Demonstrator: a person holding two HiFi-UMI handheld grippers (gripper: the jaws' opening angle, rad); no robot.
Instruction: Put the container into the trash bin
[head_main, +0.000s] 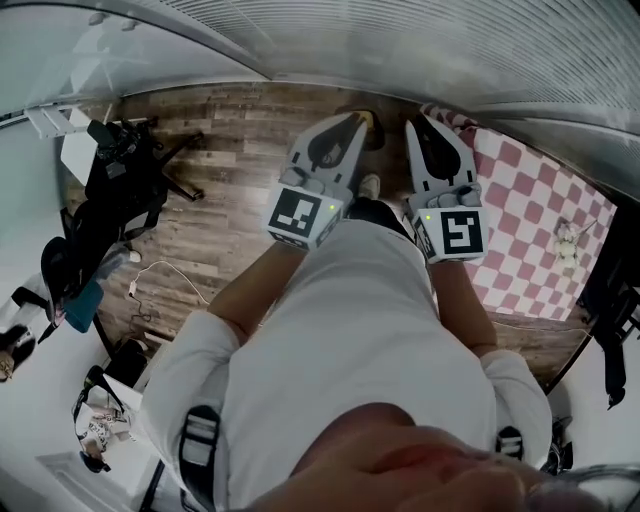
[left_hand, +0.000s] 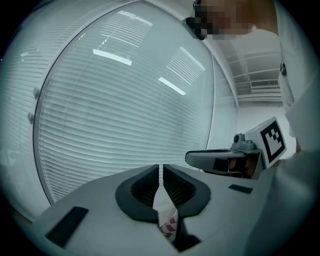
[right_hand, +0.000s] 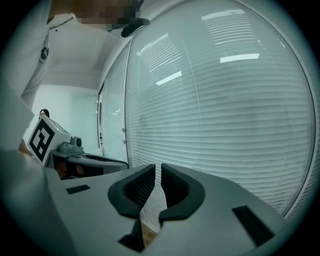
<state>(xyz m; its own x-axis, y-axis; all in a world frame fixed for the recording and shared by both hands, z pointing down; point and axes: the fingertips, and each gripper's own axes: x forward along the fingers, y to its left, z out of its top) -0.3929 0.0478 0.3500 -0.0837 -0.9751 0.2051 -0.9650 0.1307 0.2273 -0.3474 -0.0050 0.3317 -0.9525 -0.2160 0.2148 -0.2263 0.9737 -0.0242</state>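
No container and no trash bin shows in any view. In the head view my left gripper (head_main: 350, 122) and right gripper (head_main: 421, 124) are held side by side, high in front of the person's white shirt, pointing away. In the left gripper view the left gripper (left_hand: 160, 171) has its tips together. The opening behind them shows a white patch with red marks; I cannot tell whether that is the checked cloth beyond. In the right gripper view the right gripper (right_hand: 159, 172) keeps a narrow slit, with nothing between the pads. Each gripper view shows the other gripper (left_hand: 220, 160) (right_hand: 90, 161) beside it.
White window blinds (left_hand: 125, 100) (right_hand: 225, 110) fill the space ahead of both grippers. Below lie a wood floor (head_main: 220, 200), a red-and-white checked cloth (head_main: 530, 220) at the right, black gear on stands (head_main: 120, 180) at the left and a white cable (head_main: 160, 270).
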